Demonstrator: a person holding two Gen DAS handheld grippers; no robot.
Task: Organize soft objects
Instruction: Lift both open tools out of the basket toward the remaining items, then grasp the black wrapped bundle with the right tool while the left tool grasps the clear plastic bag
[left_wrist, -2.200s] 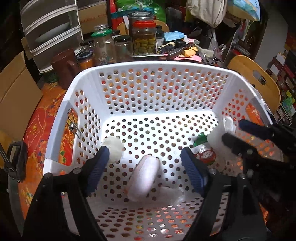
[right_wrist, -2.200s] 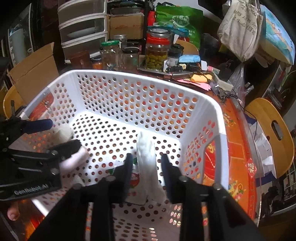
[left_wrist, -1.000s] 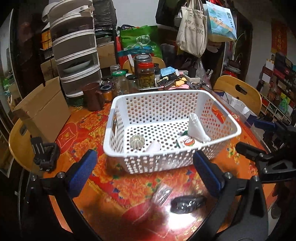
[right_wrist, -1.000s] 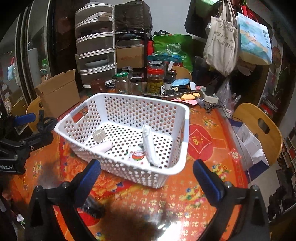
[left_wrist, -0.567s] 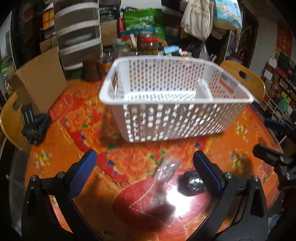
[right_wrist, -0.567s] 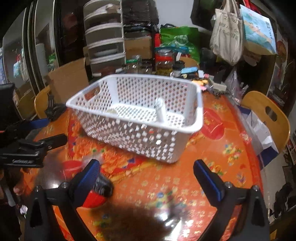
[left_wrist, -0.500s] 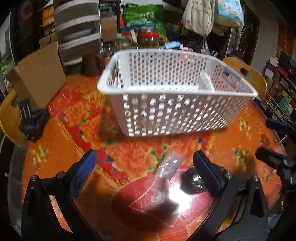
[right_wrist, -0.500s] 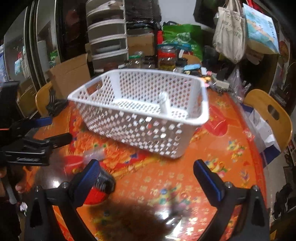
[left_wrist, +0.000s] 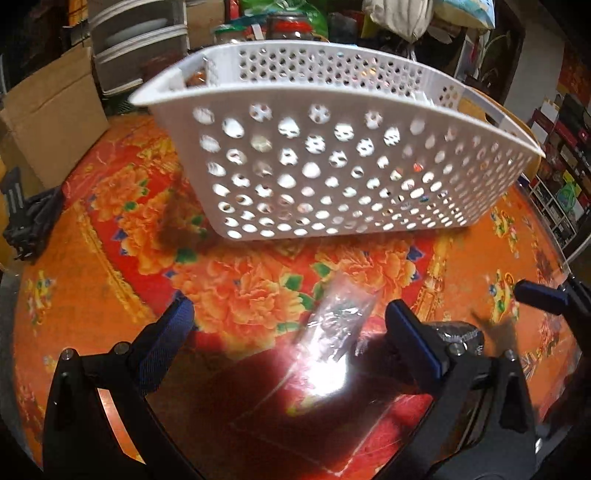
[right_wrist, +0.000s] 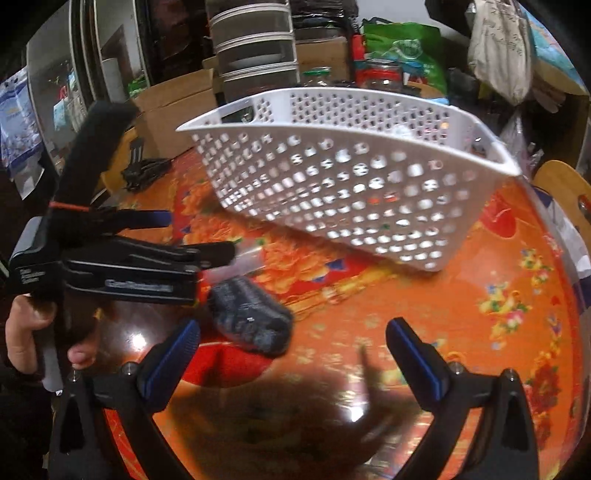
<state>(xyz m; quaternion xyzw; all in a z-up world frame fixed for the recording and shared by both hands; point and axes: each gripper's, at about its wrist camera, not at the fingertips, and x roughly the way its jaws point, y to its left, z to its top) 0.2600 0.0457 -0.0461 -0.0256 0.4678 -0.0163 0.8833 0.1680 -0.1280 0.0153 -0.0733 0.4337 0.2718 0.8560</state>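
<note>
We hold both grippers, left (left_wrist: 288, 317) and right (right_wrist: 291, 336), jaws wide, over a clear bag (left_wrist: 338, 325) and dark sock (right_wrist: 251, 319) before the basket (left_wrist: 332, 162).

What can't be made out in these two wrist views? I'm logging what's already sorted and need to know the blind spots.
- Contents of the white basket: both views see its perforated side wall from low down; only blurred flecks show through the holes.
- Clear plastic packet: left wrist view, washed out by glare on the table.
- Dark knitted item: right wrist view, motion-blurred; its type is unclear.
- Left tongs: side-on in the right wrist view, partly overlapping the packet.
</note>
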